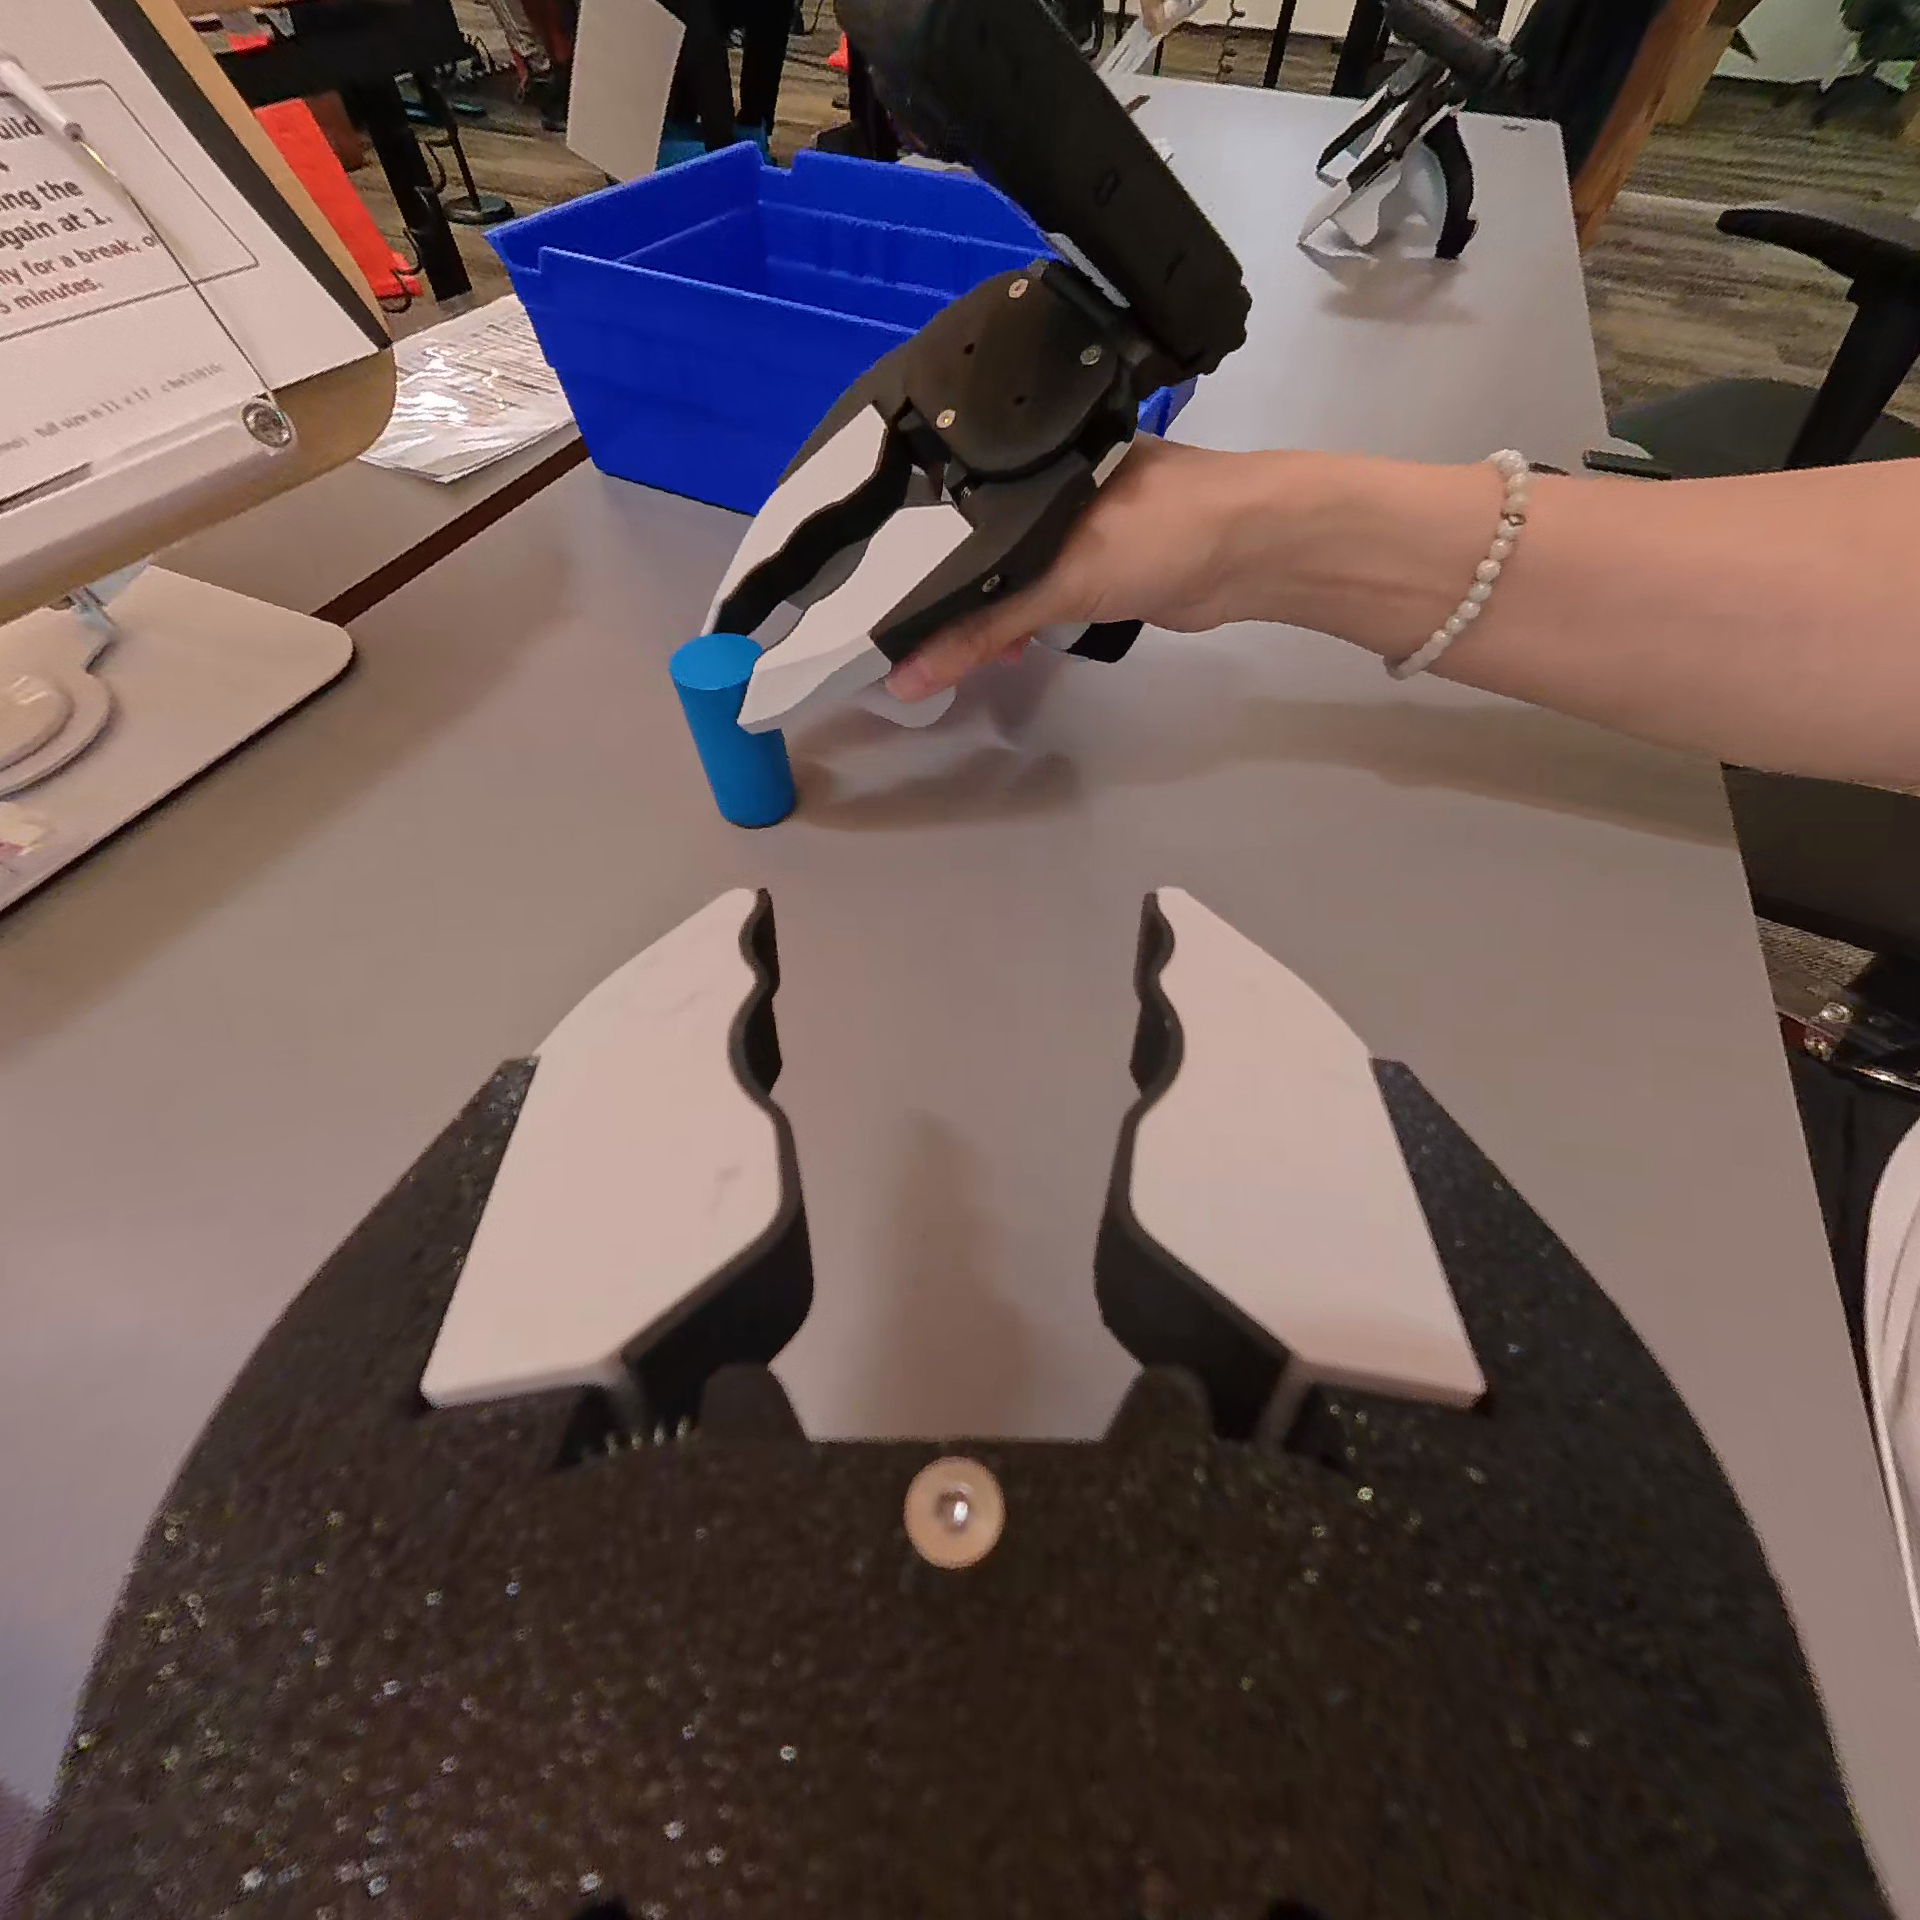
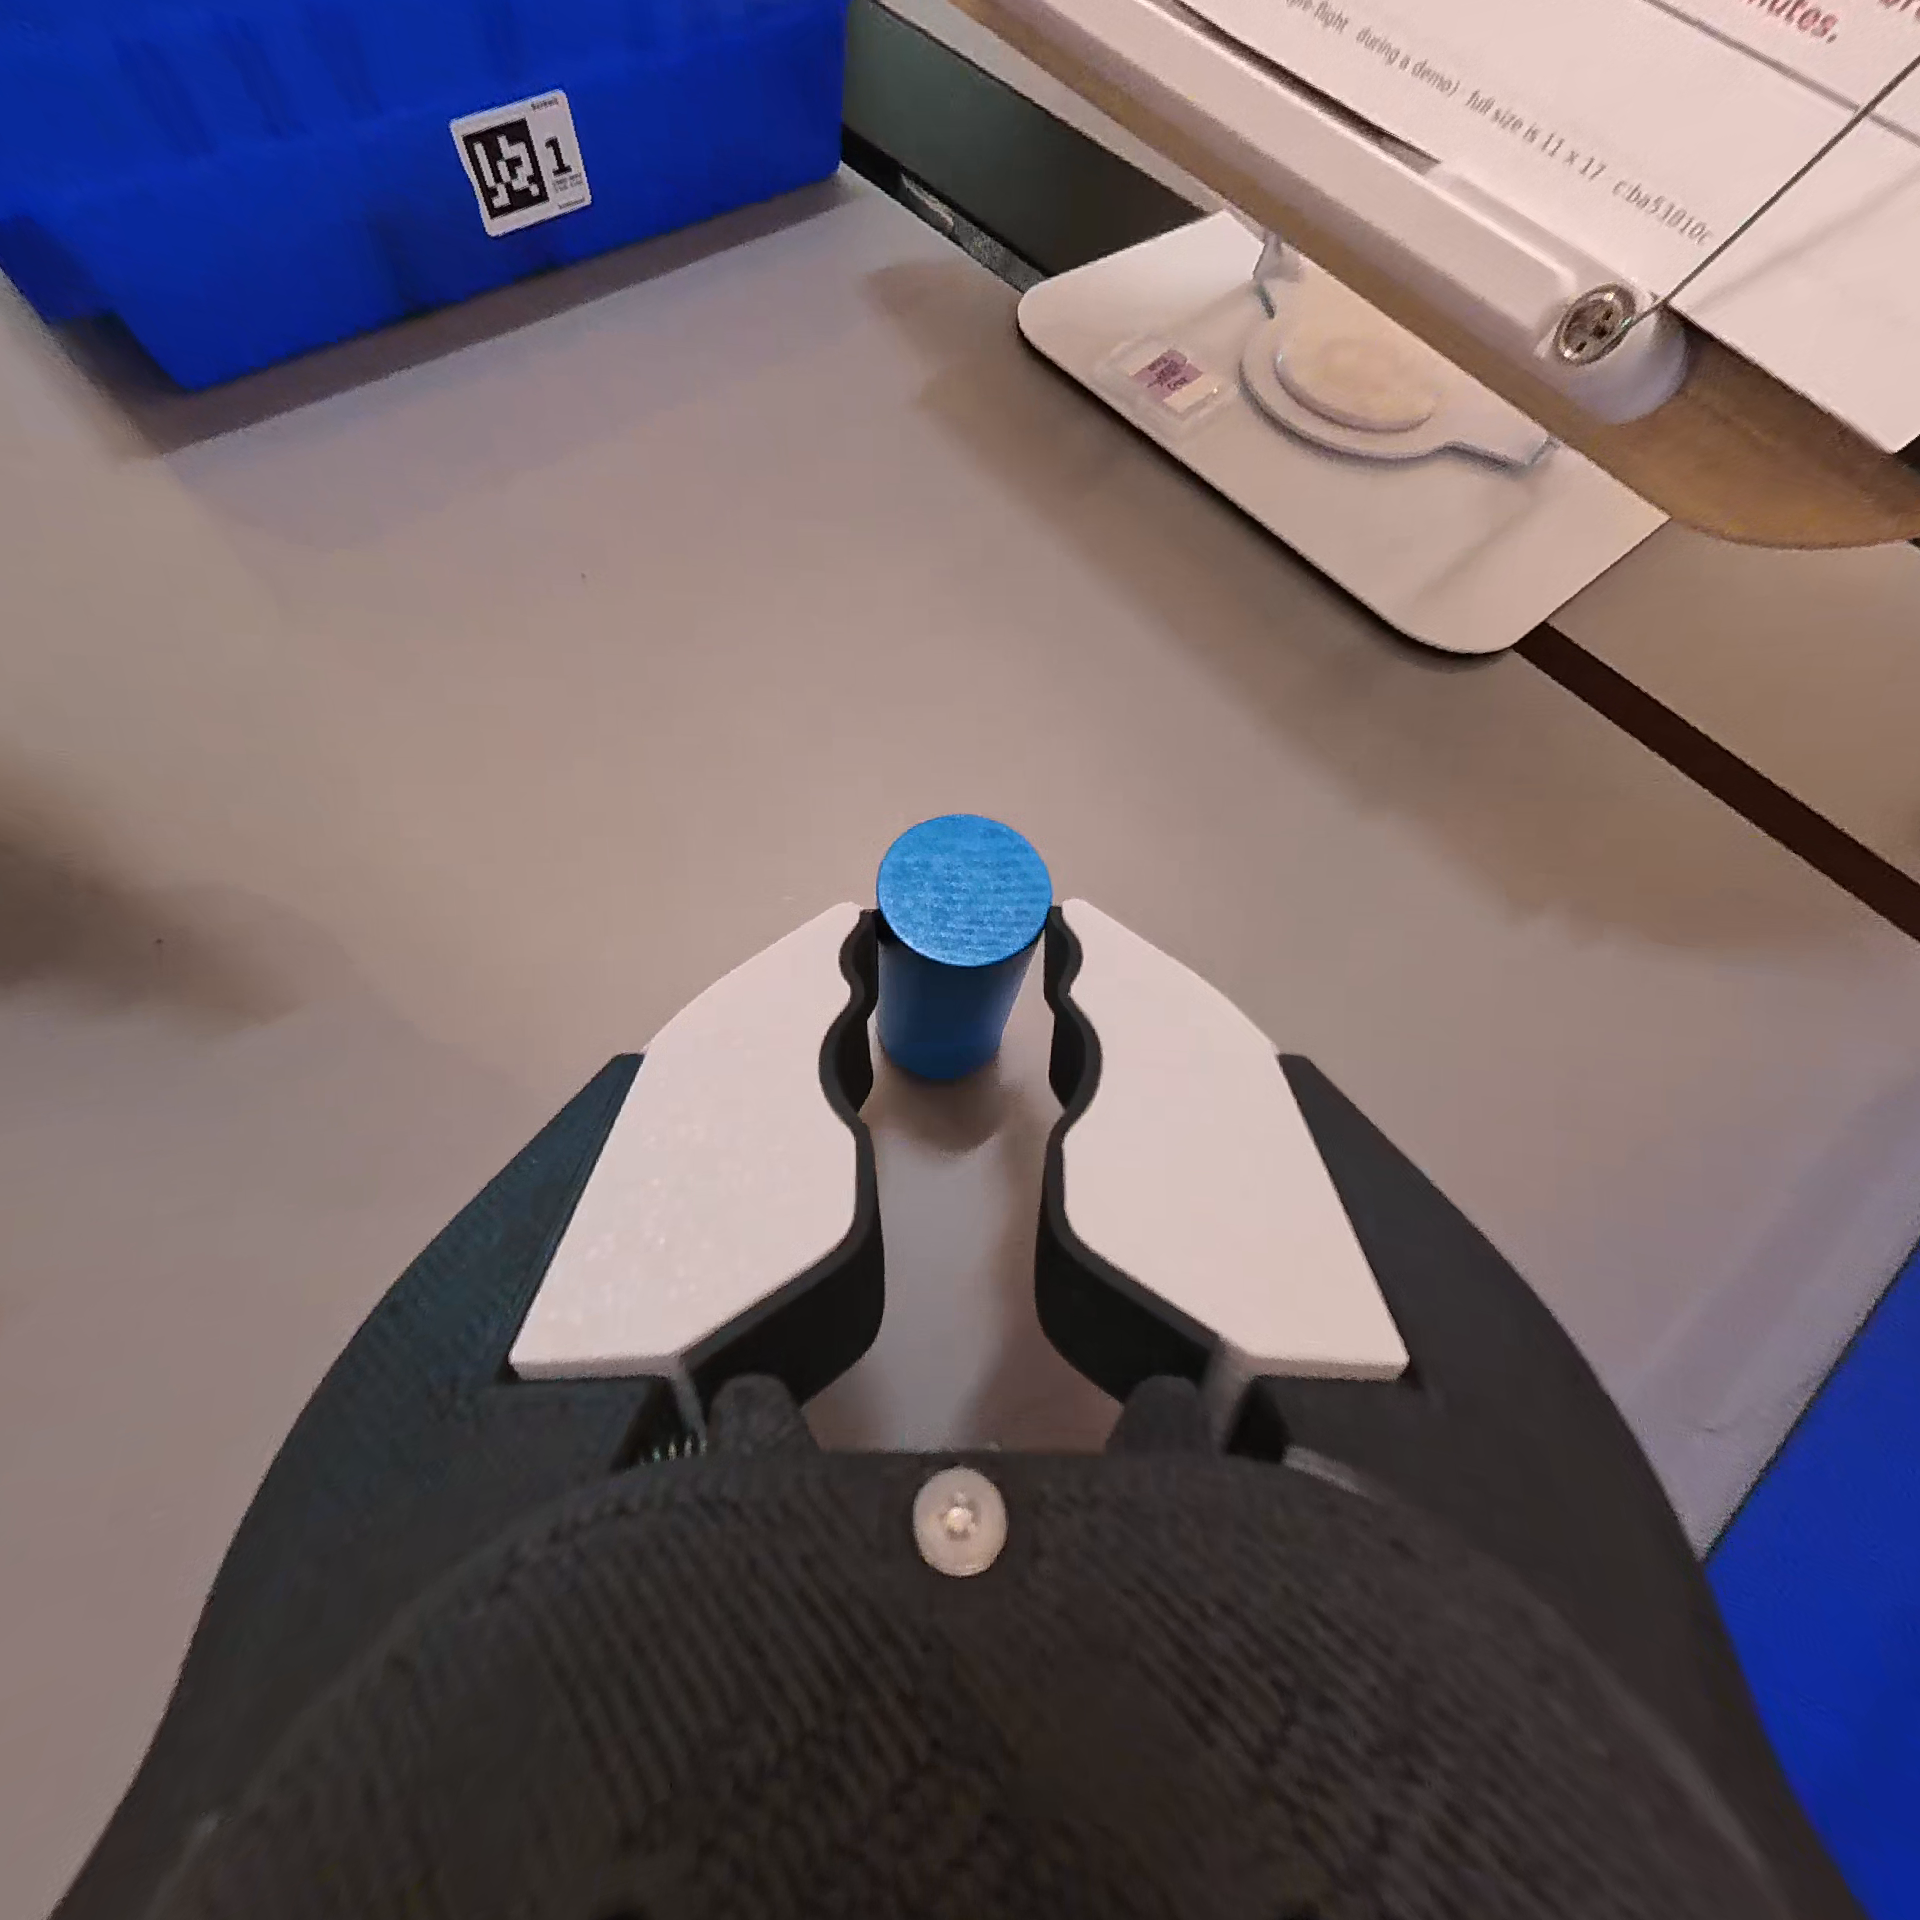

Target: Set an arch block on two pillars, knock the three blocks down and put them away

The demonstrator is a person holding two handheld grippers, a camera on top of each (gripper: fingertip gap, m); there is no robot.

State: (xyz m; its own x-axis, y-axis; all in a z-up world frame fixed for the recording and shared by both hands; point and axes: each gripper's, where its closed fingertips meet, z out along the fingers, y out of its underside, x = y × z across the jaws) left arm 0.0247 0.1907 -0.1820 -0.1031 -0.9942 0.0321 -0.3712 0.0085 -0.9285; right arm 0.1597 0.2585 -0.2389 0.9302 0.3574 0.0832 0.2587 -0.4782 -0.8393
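A blue cylinder (image 1: 743,758) stands upright on the grey table (image 1: 1247,935). My right gripper (image 1: 732,675), held in a person's hand, reaches down to it from the right. In the right wrist view the gripper (image 2: 961,914) has its fingertips (image 2: 821,935) closed against both sides of the cylinder (image 2: 961,894) near its top, with the base still on the table. My left gripper (image 1: 956,904) is open and empty, low over the table, a short way in front of the cylinder.
A blue bin (image 1: 686,343) stands behind the cylinder; it also shows in the right wrist view (image 2: 260,208), with a square marker tag. A sign stand (image 1: 156,312) with a white base (image 2: 1351,499) is beside it. Another gripper (image 1: 1392,156) lies at the far end. An office chair (image 1: 1818,312) is at the right. The white base (image 2: 1351,499) sits 25 cm or so from the ends of my right fingers.
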